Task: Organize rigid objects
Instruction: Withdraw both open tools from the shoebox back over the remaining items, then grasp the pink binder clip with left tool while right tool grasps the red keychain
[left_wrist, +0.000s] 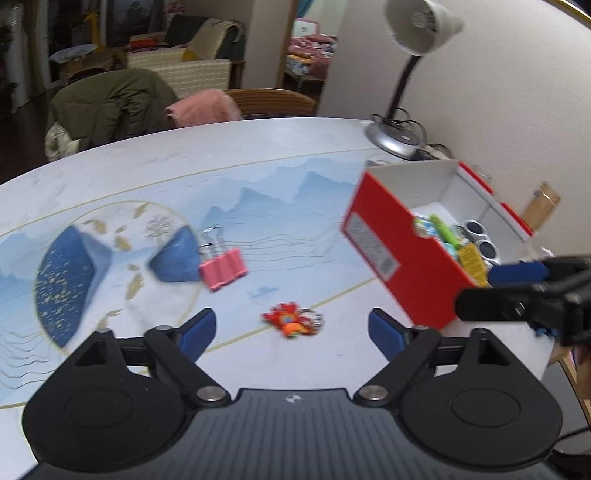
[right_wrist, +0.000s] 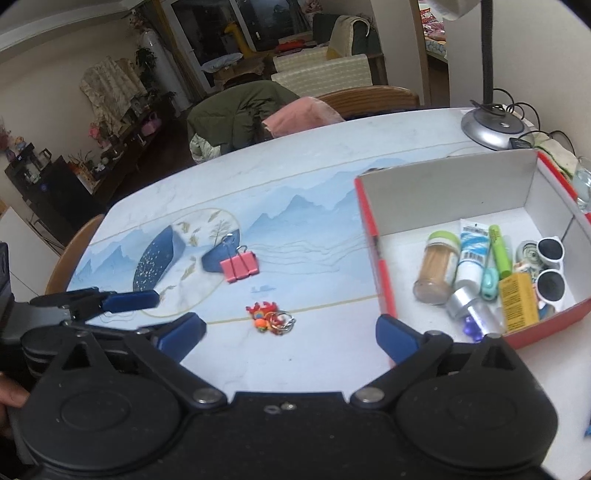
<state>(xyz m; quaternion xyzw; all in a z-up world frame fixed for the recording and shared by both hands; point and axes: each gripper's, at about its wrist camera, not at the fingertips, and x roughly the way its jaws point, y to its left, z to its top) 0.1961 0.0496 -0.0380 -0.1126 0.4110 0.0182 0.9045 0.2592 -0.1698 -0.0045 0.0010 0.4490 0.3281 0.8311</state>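
Two loose things lie left of the red cardboard box: a pink metal binder clip, stiff, best pinched across its body, and a small red keyring charm, light. The left gripper gapes empty. In the right wrist view, the right gripper likewise stands wide, empty, just short of the charm.

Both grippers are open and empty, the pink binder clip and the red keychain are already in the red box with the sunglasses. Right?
Not quite. The pink binder clip and red keychain still lie on the table, outside the red box, as the right wrist view shows. The rest holds: left gripper and right gripper are open and empty, and the sunglasses are in the box.
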